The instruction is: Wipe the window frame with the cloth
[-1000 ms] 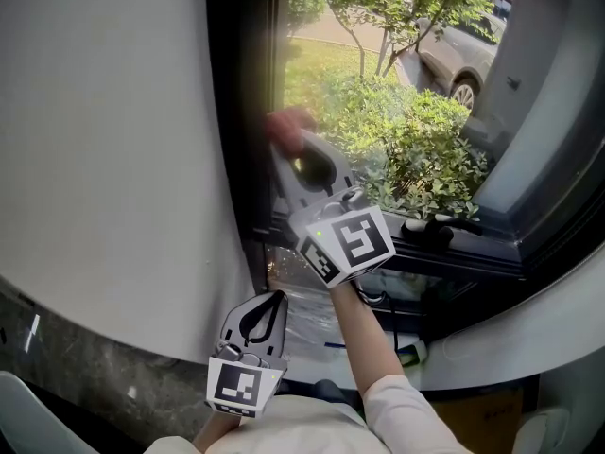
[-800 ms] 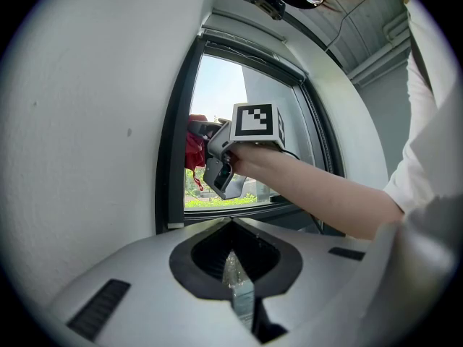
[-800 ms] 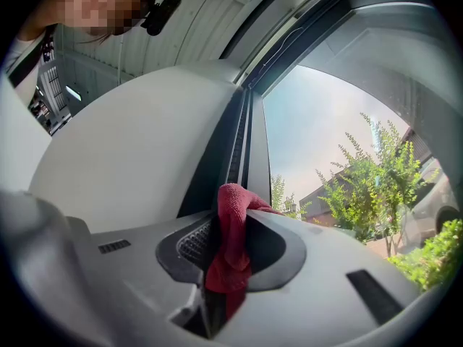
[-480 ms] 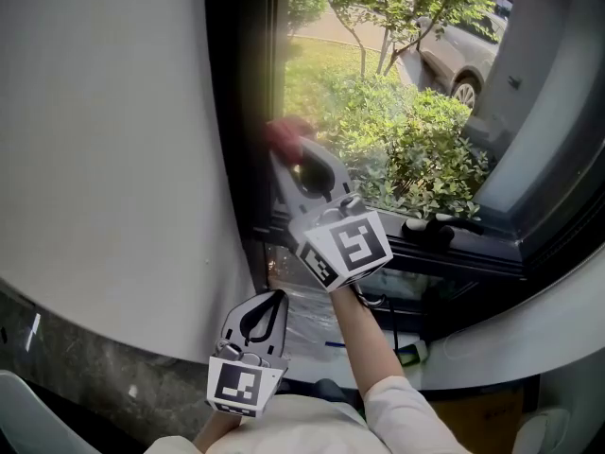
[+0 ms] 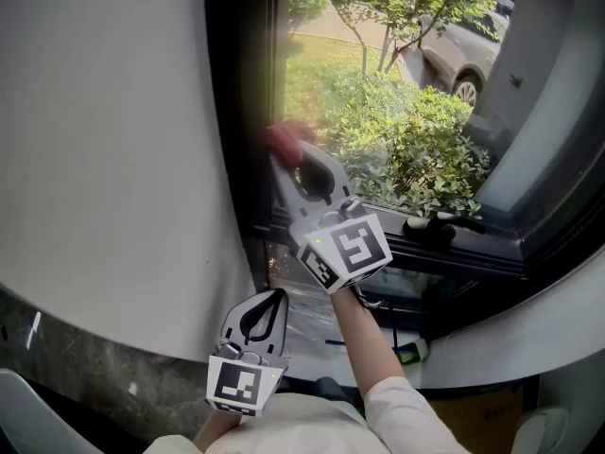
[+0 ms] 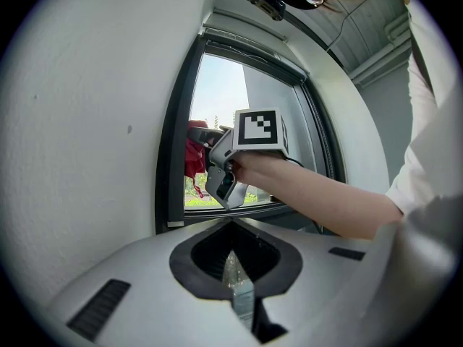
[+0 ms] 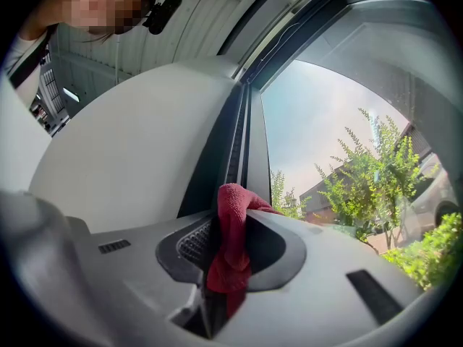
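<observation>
A red cloth [image 7: 230, 241] is pinched in my right gripper [image 5: 285, 164], which is shut on it. In the head view the cloth [image 5: 284, 139] presses against the dark vertical window frame [image 5: 248, 112] at the left side of the glass. The same dark frame [image 7: 235, 143] rises just ahead of the cloth in the right gripper view. My left gripper [image 5: 257, 318] hangs low near the person's lap, its jaws together with nothing between them. From the left gripper view I see the right gripper [image 6: 228, 168] with the cloth [image 6: 193, 157] up at the window frame [image 6: 172, 143].
A white curved wall [image 5: 113, 140] stands left of the window. A black window handle [image 5: 440, 225] lies on the sill [image 5: 454, 253] at the right. Bushes [image 5: 416, 140] and a parked car [image 5: 468, 50] are outside the glass. Clear plastic sheeting [image 5: 302, 305] lies below the sill.
The right gripper with the cloth has slid a little down the vertical frame. The left gripper has stayed still.
</observation>
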Motion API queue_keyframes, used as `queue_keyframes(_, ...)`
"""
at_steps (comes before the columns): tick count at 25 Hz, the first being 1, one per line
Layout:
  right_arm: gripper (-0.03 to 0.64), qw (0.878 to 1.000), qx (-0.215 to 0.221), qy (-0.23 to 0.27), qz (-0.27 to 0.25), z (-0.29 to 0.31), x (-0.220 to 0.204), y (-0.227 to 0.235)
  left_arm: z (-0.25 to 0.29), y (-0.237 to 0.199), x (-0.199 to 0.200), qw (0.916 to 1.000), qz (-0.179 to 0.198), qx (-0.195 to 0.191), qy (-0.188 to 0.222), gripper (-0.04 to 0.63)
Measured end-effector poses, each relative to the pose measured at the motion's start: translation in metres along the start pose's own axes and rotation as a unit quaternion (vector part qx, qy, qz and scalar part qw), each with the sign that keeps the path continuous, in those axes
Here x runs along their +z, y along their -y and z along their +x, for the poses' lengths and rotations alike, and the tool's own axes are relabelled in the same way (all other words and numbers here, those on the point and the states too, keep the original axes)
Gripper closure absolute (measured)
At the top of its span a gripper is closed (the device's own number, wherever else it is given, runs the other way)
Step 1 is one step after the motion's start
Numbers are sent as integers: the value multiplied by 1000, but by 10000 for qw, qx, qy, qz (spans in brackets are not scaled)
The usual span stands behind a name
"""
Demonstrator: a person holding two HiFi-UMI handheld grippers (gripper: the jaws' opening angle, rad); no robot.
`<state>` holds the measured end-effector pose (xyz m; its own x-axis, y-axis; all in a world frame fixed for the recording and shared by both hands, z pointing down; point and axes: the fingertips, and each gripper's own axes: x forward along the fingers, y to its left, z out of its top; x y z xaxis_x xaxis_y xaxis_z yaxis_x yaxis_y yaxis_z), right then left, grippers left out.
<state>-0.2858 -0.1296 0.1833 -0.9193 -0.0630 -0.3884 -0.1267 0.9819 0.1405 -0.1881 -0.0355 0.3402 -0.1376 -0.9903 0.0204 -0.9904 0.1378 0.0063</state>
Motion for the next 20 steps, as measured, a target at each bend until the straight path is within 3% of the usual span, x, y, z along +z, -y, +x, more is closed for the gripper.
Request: queue_keyframes(20,523,9996,33,-253,91,-10,-23,-3,2,4,-2,9999,-47,-86,-31,588)
